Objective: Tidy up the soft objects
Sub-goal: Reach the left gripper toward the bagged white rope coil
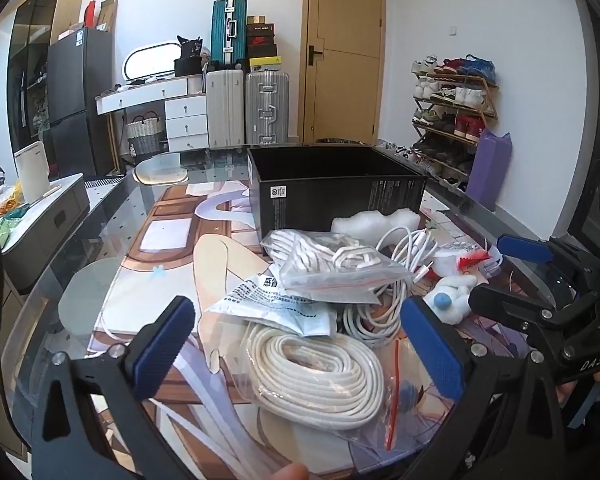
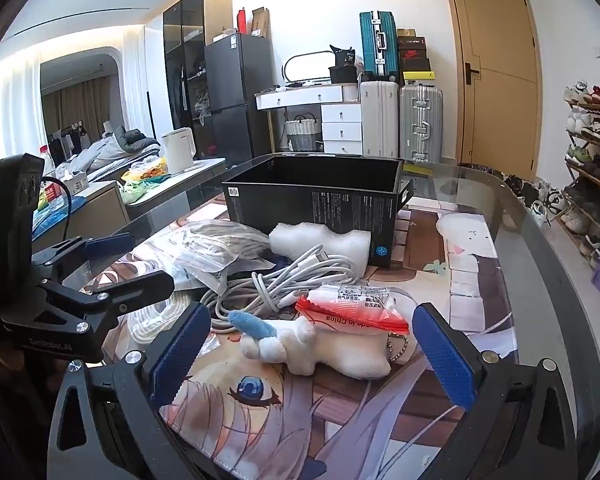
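Note:
An open black box (image 1: 332,196) (image 2: 320,196) stands at the back of the printed mat. In front of it lie soft things: a bagged coil of white rope (image 1: 316,372), a second bag of white cord (image 1: 332,264), loose white cables (image 2: 288,280), white foam (image 2: 320,244), a red-and-clear packet (image 2: 352,308) and a white plush keychain (image 2: 320,344) (image 1: 452,300). My left gripper (image 1: 300,352) is open around the rope bag. My right gripper (image 2: 312,356) is open around the plush.
The mat lies on a glass table (image 2: 540,264). Beyond it stand suitcases (image 1: 252,108), a white dresser (image 1: 180,116), a fridge (image 1: 80,92), a wooden door (image 1: 344,52) and a shoe rack (image 1: 452,112). A side counter with a kettle (image 2: 178,150) is on the left.

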`<state>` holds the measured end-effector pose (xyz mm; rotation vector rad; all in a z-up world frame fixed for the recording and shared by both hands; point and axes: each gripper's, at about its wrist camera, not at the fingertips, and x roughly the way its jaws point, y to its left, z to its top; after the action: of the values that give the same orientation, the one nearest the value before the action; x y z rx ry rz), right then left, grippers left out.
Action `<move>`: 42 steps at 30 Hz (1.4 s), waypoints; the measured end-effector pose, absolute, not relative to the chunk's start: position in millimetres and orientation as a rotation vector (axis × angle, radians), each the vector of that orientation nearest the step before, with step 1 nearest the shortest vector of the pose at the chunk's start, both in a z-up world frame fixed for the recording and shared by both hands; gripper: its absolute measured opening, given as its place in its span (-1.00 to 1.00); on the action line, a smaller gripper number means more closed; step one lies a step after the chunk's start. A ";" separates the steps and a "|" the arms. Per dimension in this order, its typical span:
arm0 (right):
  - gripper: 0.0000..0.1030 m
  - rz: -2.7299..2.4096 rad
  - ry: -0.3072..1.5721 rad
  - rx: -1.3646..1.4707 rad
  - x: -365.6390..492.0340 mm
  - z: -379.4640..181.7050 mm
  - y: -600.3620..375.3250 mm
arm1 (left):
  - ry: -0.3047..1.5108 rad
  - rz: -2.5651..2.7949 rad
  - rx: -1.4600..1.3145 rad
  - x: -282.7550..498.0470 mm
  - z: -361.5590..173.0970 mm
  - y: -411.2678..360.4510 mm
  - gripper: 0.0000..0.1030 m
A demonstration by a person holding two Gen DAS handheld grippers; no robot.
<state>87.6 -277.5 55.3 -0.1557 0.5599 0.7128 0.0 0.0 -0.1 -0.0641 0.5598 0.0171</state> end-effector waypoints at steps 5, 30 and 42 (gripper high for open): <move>0.99 0.711 0.568 -0.161 87.8 55.3 -276.9 | 0.553 0.014 -0.068 0.5 -2.2 0.0 1.00; 0.99 0.712 0.655 -0.165 101.2 41.3 -272.6 | 0.550 -0.003 -0.085 0.2 2.6 9.0 1.00; 0.99 0.701 0.734 -0.187 112.7 28.2 -260.2 | 0.571 -0.048 -0.032 2.0 -5.6 1.1 1.00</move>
<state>112.7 -260.2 28.2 -0.1873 0.7338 0.7007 2.0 1.1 -5.6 -0.0324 0.5714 -0.0476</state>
